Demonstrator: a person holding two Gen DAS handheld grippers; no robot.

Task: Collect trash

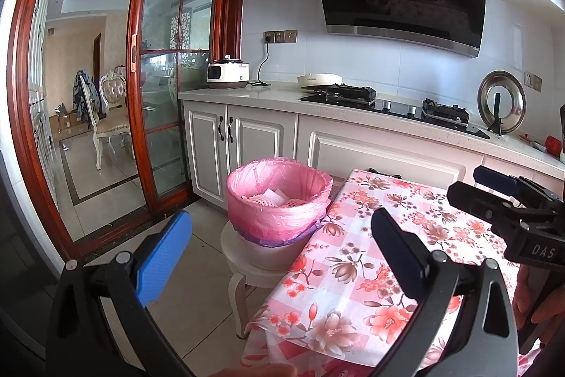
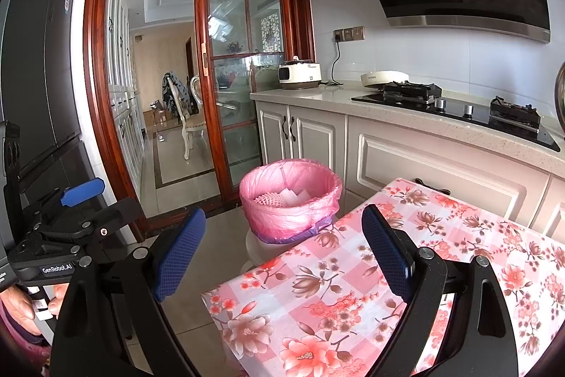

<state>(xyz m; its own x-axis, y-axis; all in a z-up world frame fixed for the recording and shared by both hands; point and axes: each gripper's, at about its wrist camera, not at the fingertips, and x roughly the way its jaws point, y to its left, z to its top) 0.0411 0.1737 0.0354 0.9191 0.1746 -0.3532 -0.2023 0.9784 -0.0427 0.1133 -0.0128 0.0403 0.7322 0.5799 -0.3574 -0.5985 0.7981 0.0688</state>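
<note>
A bin with a pink liner [image 1: 279,200] stands on a white stool [image 1: 240,267] at the table's far left corner; it also shows in the right wrist view [image 2: 291,200]. White and pink scraps [image 1: 273,197] lie inside it. My left gripper [image 1: 282,249] is open and empty, held above the table's left edge, short of the bin. My right gripper [image 2: 282,246] is open and empty, also short of the bin. The right gripper shows at the right of the left wrist view [image 1: 494,193], and the left gripper shows at the left of the right wrist view [image 2: 84,200].
The table has a pink floral cloth [image 1: 370,257]. Behind it run white cabinets [image 1: 247,143] and a counter with a gas hob [image 1: 388,105], a rice cooker [image 1: 227,73] and a pot lid [image 1: 501,101]. A wood-framed glass sliding door [image 1: 166,87] stands left, a dark fridge [image 2: 35,59] far left.
</note>
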